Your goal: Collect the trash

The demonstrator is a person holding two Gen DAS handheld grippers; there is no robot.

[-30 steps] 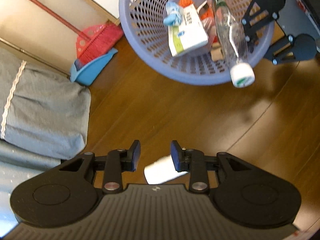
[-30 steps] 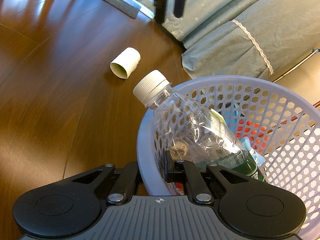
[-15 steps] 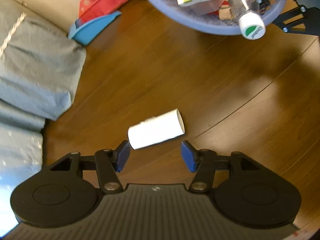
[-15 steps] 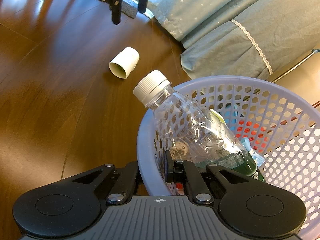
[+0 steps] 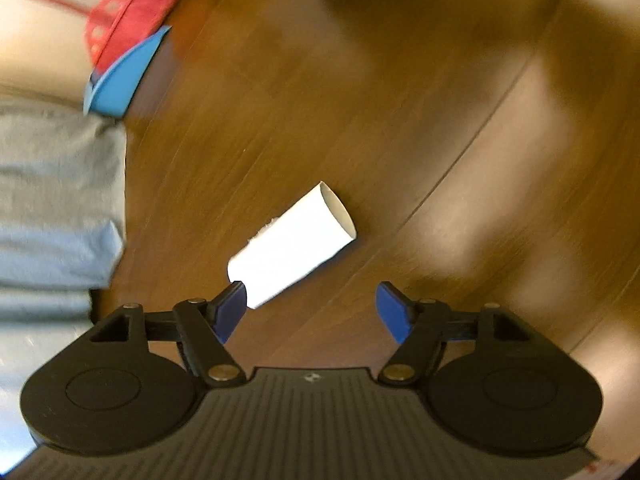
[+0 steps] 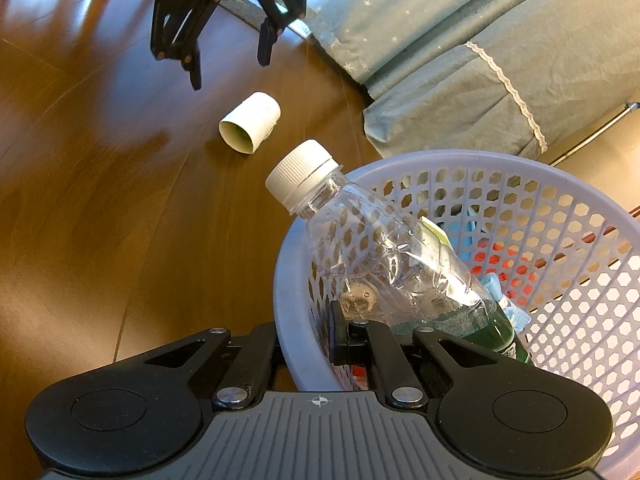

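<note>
A white cardboard tube (image 5: 292,246) lies on its side on the brown wood floor. My left gripper (image 5: 310,296) hovers just above its near end, and its jaws are opening with nothing pressed between them. From the right wrist view, the left gripper (image 6: 230,68) hangs over the tube (image 6: 250,122). My right gripper (image 6: 306,340) is shut on the near rim of the lilac mesh basket (image 6: 288,280). A clear plastic bottle (image 6: 380,256) with a white cap leans out over that rim. Other trash lies inside the basket.
A red broom and blue dustpan (image 5: 120,64) stand by the wall at the upper left. Grey-blue bedding (image 5: 52,200) borders the floor on the left, and this bedding (image 6: 460,60) reaches close to the basket's far side.
My left gripper has dropped towards the tube and its jaws have spread wider. The basket has slipped out of its view. The right gripper and basket have not moved.
</note>
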